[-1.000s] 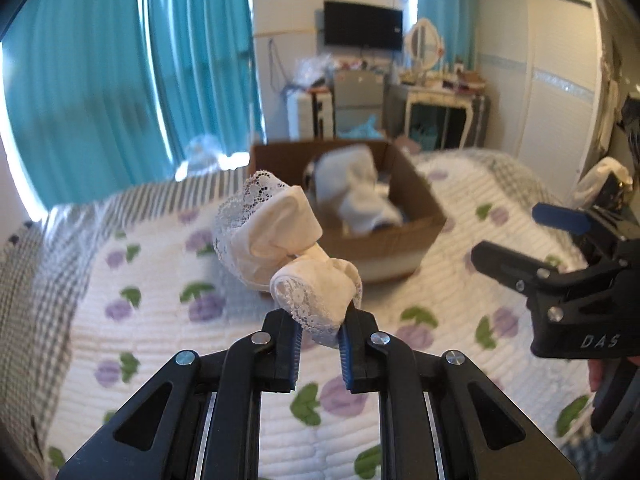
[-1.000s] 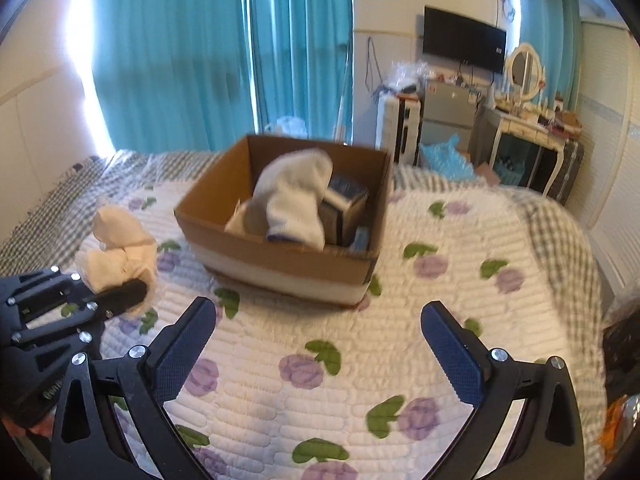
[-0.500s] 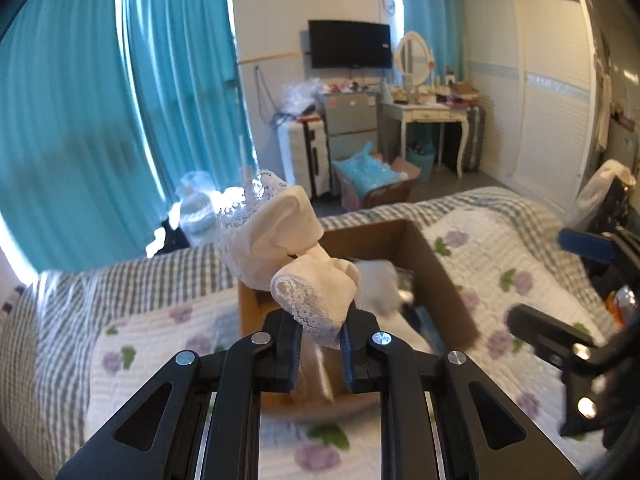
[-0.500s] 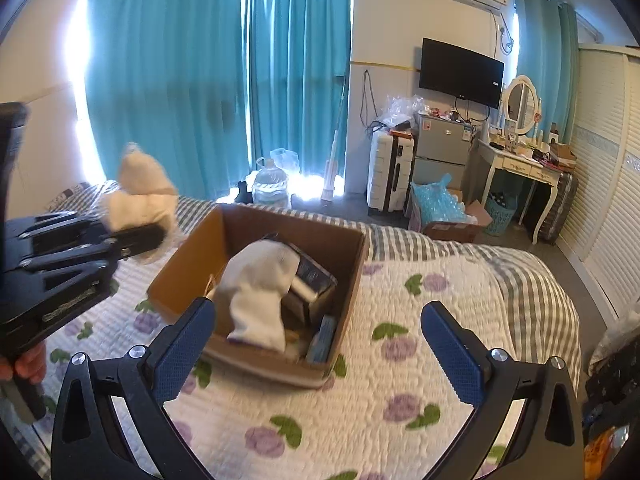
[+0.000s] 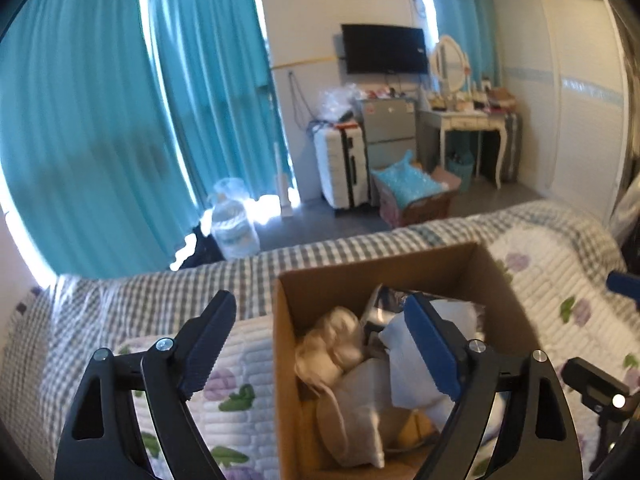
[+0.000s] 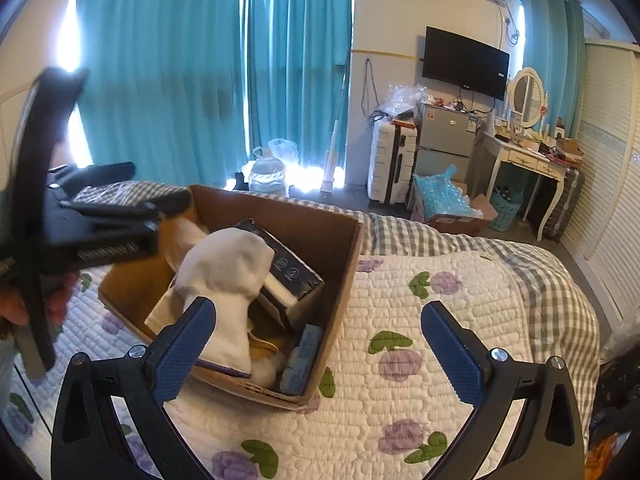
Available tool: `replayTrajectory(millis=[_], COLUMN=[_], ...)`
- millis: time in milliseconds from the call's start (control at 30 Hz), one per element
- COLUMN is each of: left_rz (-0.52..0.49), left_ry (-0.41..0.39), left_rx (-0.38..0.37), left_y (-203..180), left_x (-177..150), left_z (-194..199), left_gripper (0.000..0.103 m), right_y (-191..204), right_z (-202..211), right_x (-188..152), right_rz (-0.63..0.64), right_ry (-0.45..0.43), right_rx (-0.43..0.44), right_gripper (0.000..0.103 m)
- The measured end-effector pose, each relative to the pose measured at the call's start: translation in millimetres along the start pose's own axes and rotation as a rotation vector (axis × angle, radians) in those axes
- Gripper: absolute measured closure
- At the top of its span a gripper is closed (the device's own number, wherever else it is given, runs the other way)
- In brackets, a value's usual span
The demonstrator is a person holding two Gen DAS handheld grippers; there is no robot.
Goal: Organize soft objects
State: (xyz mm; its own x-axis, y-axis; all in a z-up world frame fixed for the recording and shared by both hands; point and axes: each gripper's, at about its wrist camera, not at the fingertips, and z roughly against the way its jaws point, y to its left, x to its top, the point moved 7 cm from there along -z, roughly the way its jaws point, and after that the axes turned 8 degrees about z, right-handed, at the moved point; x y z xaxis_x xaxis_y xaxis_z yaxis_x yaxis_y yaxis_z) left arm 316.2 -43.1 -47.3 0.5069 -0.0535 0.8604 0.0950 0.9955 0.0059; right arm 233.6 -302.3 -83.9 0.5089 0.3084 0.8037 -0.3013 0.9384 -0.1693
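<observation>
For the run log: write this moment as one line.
left hand-held gripper: open, over cardboard box | cream lace sock: in box | right hand-held gripper: open, empty

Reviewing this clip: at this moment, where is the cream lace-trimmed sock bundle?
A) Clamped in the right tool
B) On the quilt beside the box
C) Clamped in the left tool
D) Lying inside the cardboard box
D. The left tool is open with nothing between its fingers, and the cream sock bundle lies inside the cardboard box; the right tool is open too.
</observation>
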Motion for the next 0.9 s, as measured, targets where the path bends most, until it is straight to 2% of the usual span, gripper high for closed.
replayTrajectory(millis=[100, 233, 300, 333, 367, 467, 567, 633, 733, 867, 900], left_rz=[0.002, 0.003, 0.012, 0.018, 0.018, 0.016, 0.041, 0.056, 0.064, 0.071, 0.092], left_ry=[-0.048, -0.149, -0.203, -0.243, -0.295, -0.361, -0.417, -0.43, -0.444, -0.424, -0.42], left_rx=[0.01, 0.009, 0.009, 0.017, 0.027, 0.049, 0.052, 0.033, 0.002, -0.037, -0.024], left_y=[3.2, 7.1, 8.5, 10.7, 12.0, 13.6, 18.6, 18.4, 14.3, 6.8, 9.8], left_x=[9.8, 37.1, 50.2, 55.5, 60.7, 64.3, 56.6, 49.1, 35.3, 8.1, -2.8], left_z=[37.4, 117.4, 153.2, 176.1, 206.8, 259.1, 304.9, 322.7, 339.6, 334.3, 326.7], left_gripper=[0.016, 0.015, 0.012, 0.003, 0.0, 0.0, 0.0, 0.0, 0.0, 0.0, 0.0], right_y=[-3.4, -4.3, -1.4, 0.0, 2.0, 7.1, 12.7, 18.2, 25.3, 32.0, 33.3], right_z=[18.1, 62.8, 97.4, 112.2, 137.5, 197.0, 243.6, 277.2, 305.9, 329.1, 330.5], right_x=[4.7, 20.3, 34.1, 40.2, 49.6, 68.1, 75.3, 71.8, 62.6, 41.3, 36.4], right_rz=[-0.013, -0.02, -0.011, -0.007, 0.0, 0.013, 0.016, 0.003, -0.016, -0.062, -0.069], right_ry=[-0.022, -0.077, -0.122, -0.141, -0.176, -0.256, -0.298, -0.347, -0.396, -0.453, -0.466], right_rx=[-0.017, -0.036, -0.052, -0.059, -0.074, -0.117, -0.151, -0.175, -0.157, -0.169, -0.171], right_gripper=[0.0, 0.0, 0.0, 0.0, 0.0, 0.0, 0.0, 0.0, 0.0, 0.0, 0.0])
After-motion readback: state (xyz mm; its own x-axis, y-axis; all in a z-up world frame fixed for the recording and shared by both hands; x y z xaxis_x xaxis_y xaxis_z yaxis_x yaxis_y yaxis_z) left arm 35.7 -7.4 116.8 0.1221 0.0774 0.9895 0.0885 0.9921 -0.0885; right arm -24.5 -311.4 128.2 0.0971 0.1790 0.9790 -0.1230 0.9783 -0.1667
